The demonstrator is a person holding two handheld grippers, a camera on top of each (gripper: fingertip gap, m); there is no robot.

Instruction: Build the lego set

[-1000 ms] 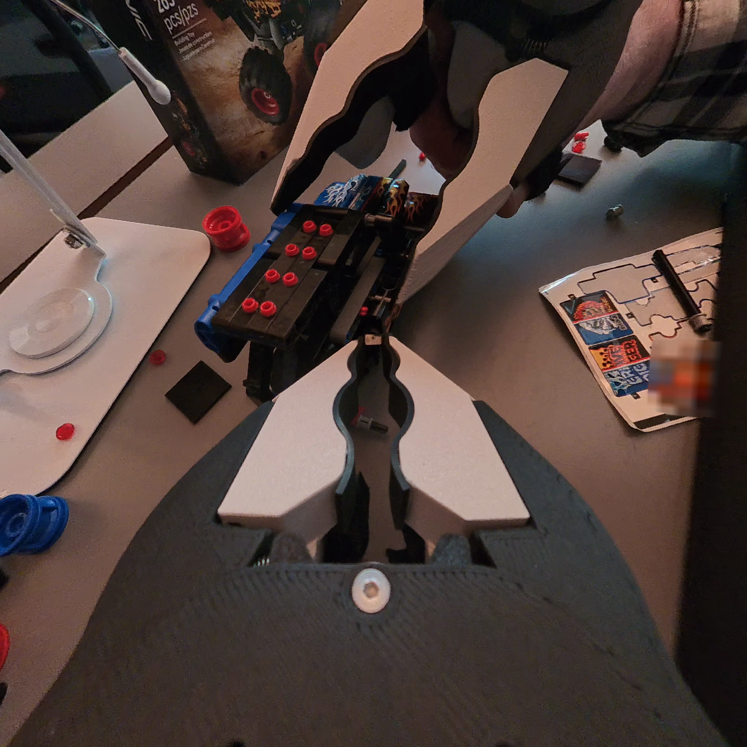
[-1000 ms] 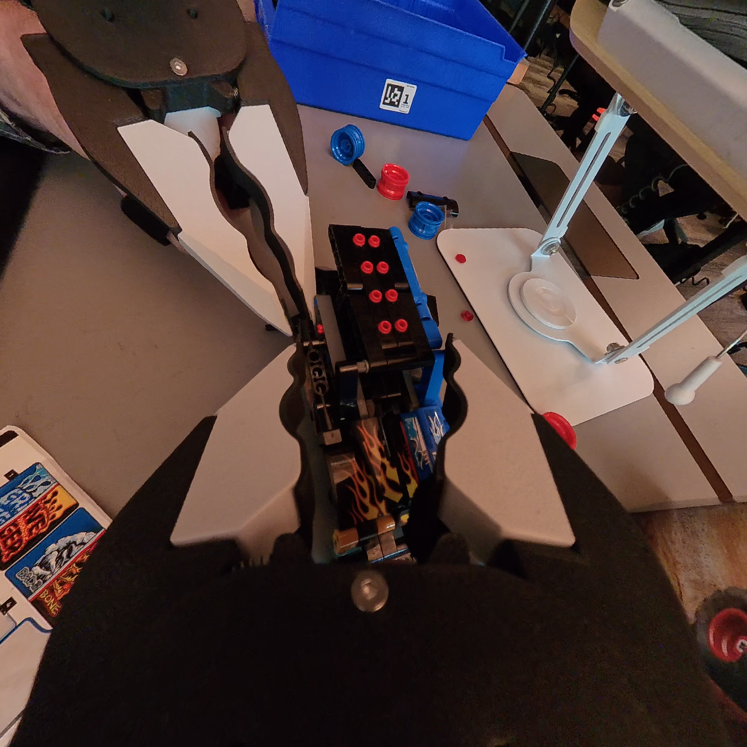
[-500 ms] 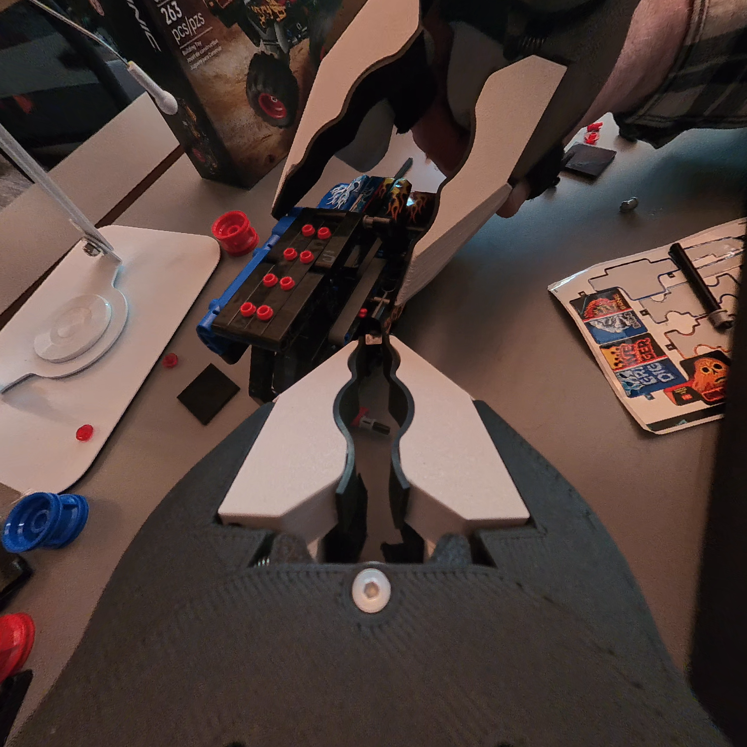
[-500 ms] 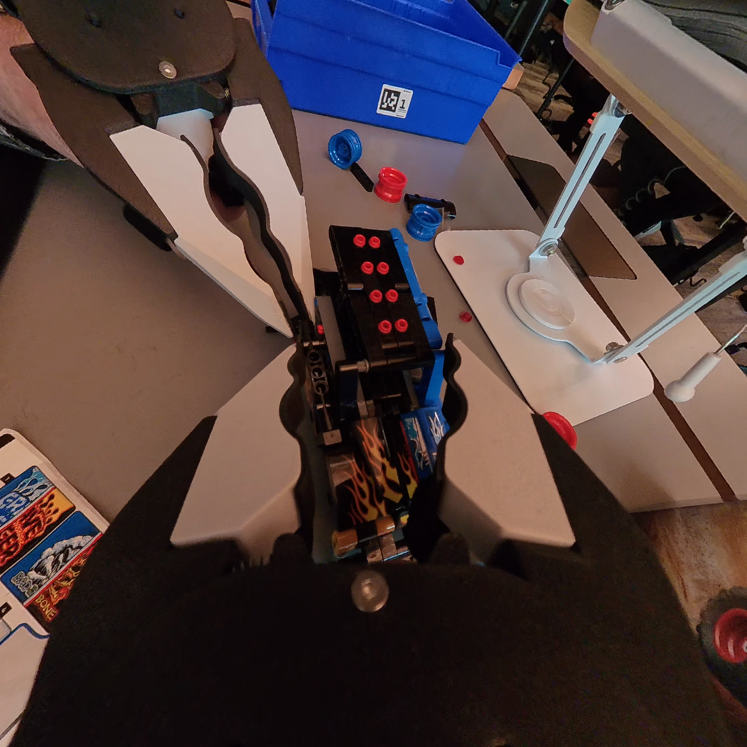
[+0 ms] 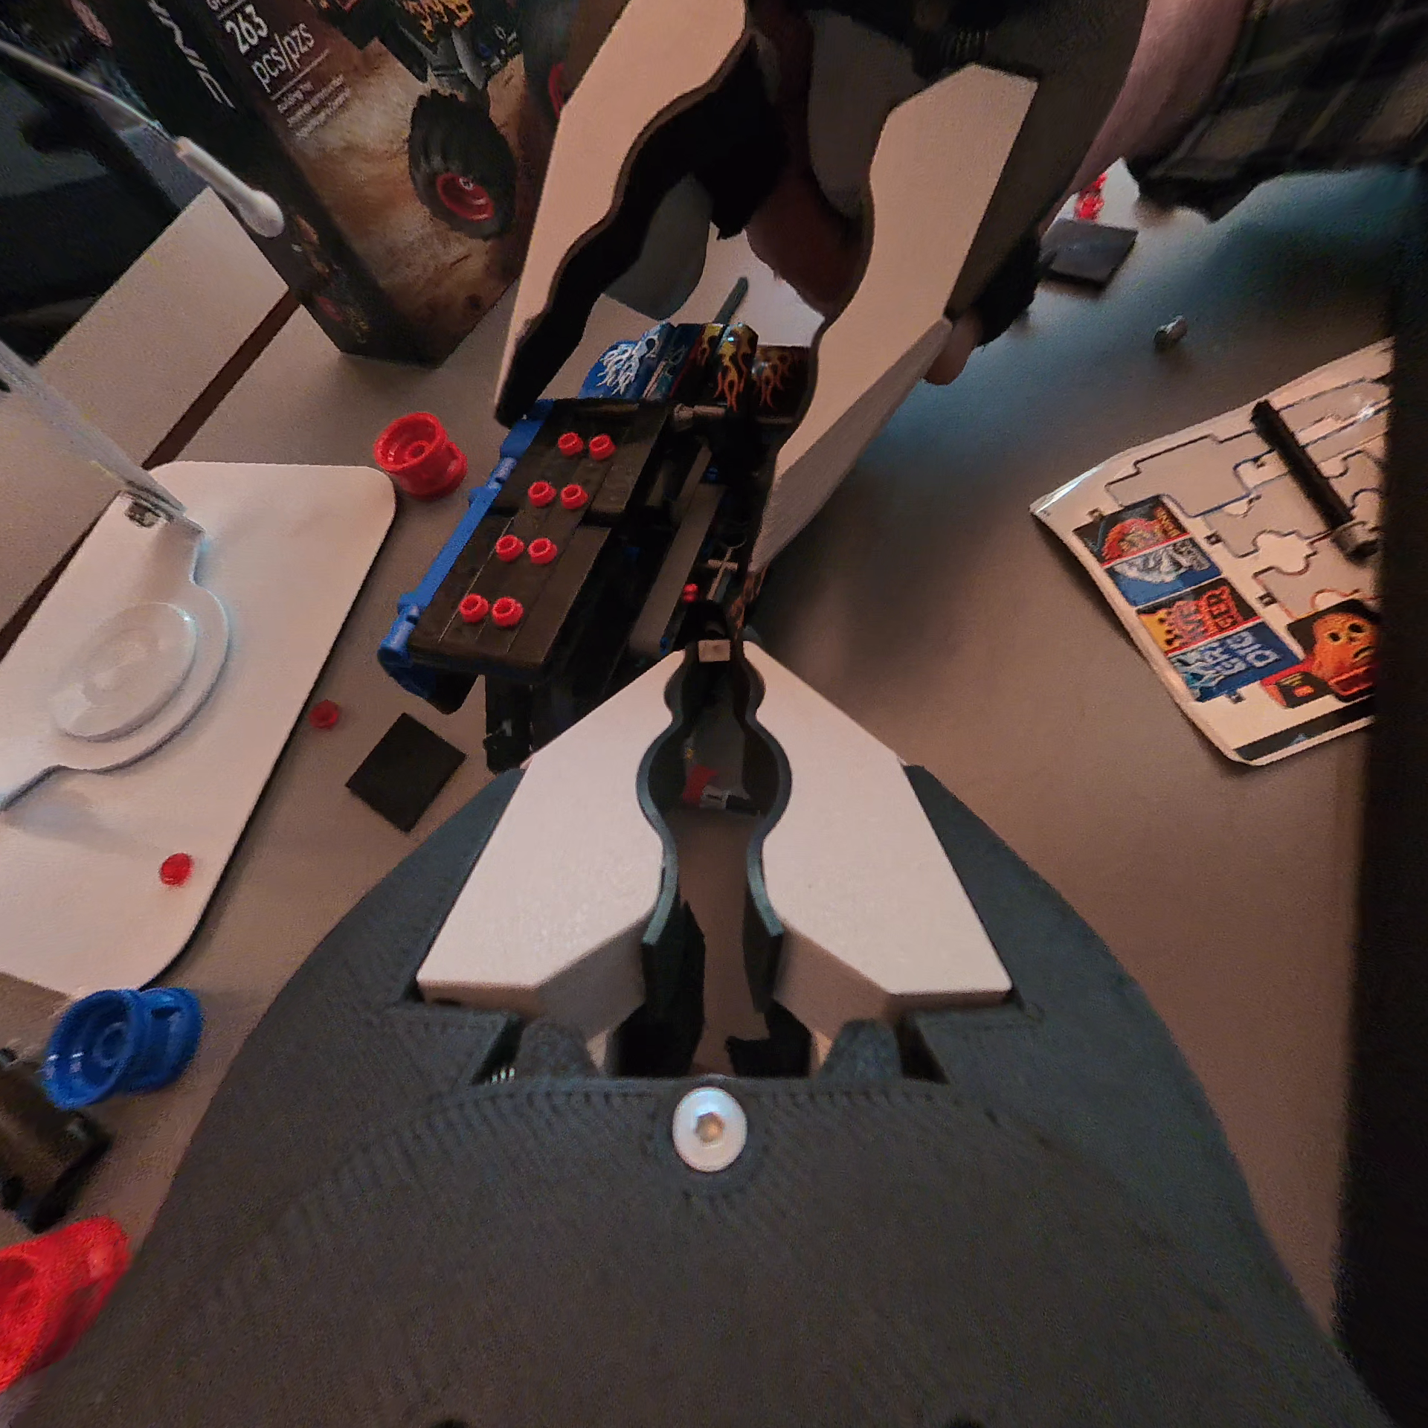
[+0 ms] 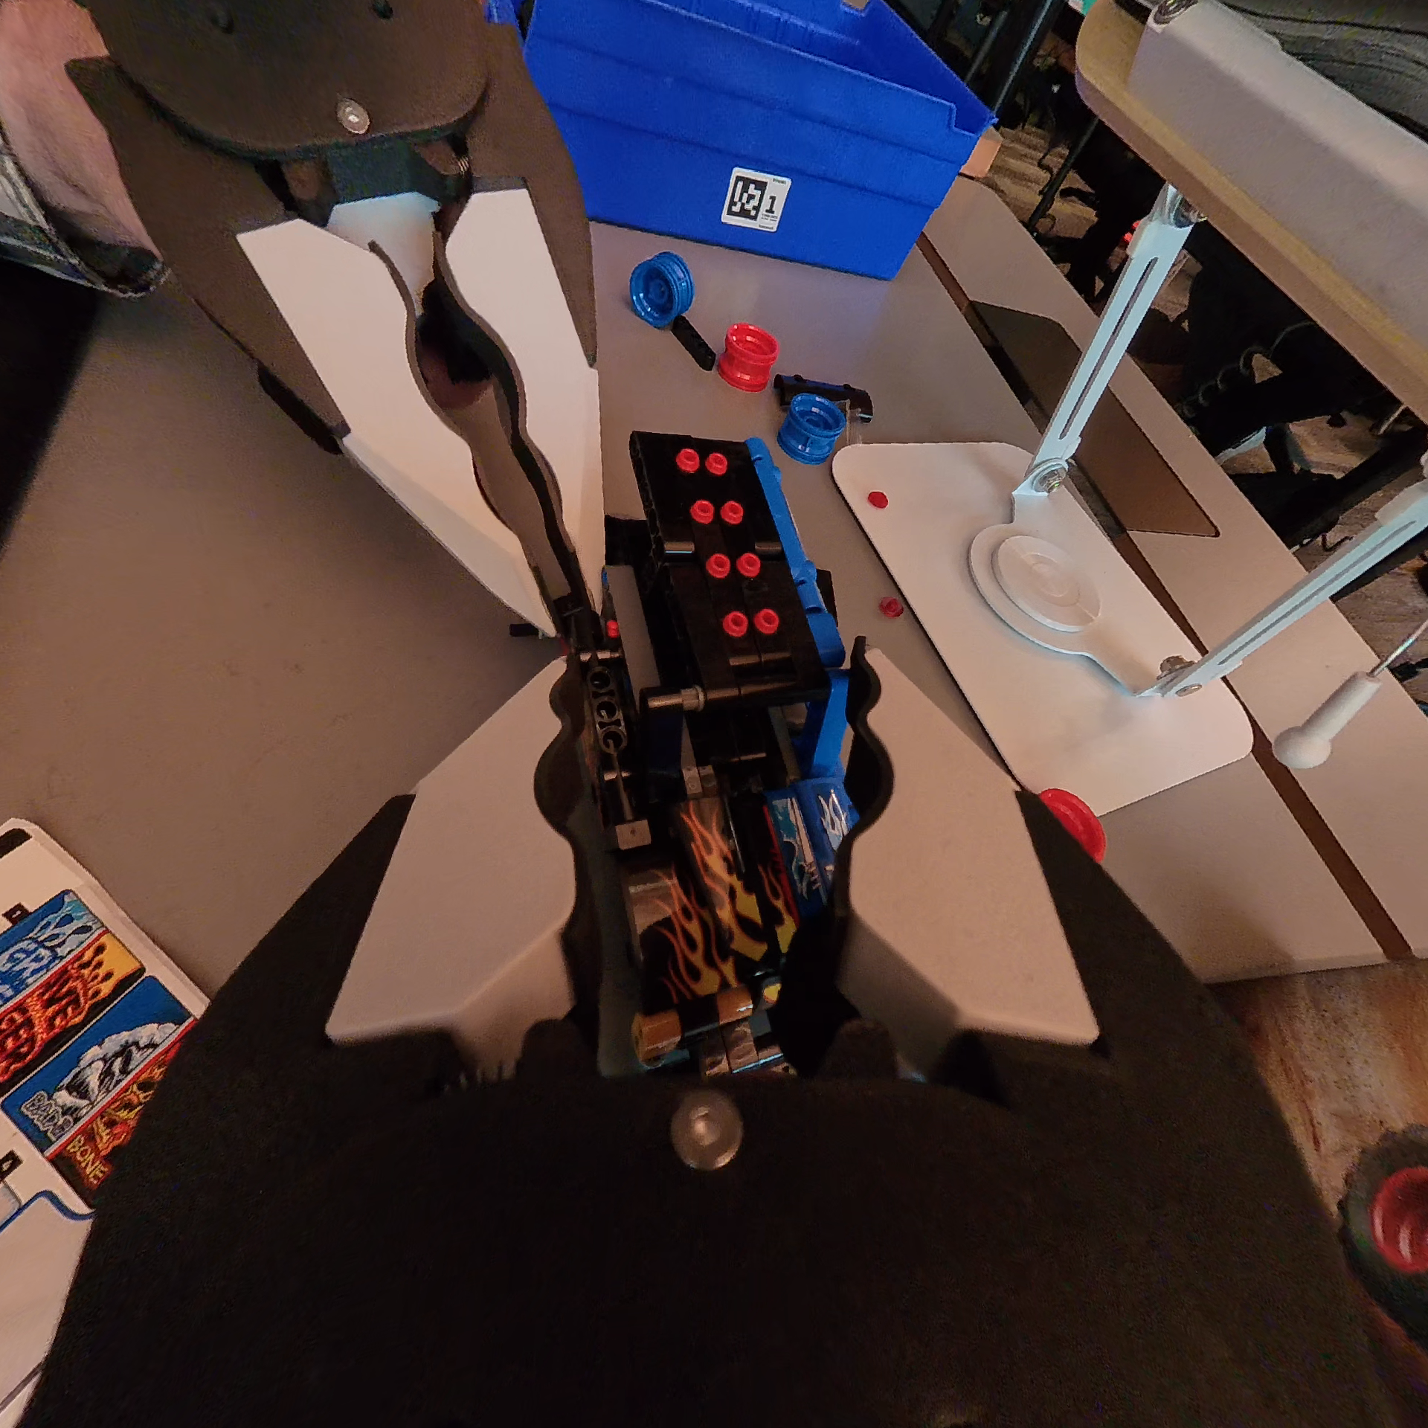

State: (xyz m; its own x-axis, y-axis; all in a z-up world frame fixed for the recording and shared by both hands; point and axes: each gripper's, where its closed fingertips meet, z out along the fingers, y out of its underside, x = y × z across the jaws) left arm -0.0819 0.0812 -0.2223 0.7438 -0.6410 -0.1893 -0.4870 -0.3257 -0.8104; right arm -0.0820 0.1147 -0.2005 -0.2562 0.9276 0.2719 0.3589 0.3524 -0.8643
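Here the right tool (image 6: 707, 780) is clenched around the flame-stickered end of the lego truck body (image 6: 726, 618). The left tool (image 5: 712, 657), nearly closed, pinches a small piece at the truck's side above the grey surface (image 5: 966, 695).

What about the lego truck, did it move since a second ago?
No. In the right wrist view the lego truck sits just as close beside the white lamp base and the blue bin.

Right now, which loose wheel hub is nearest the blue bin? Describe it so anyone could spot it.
Start at the blue bin at the table's far edge. Just before its front wall lies a blue wheel hub beside a black pin. The other blue hub and the red hub lie farther from the bin.
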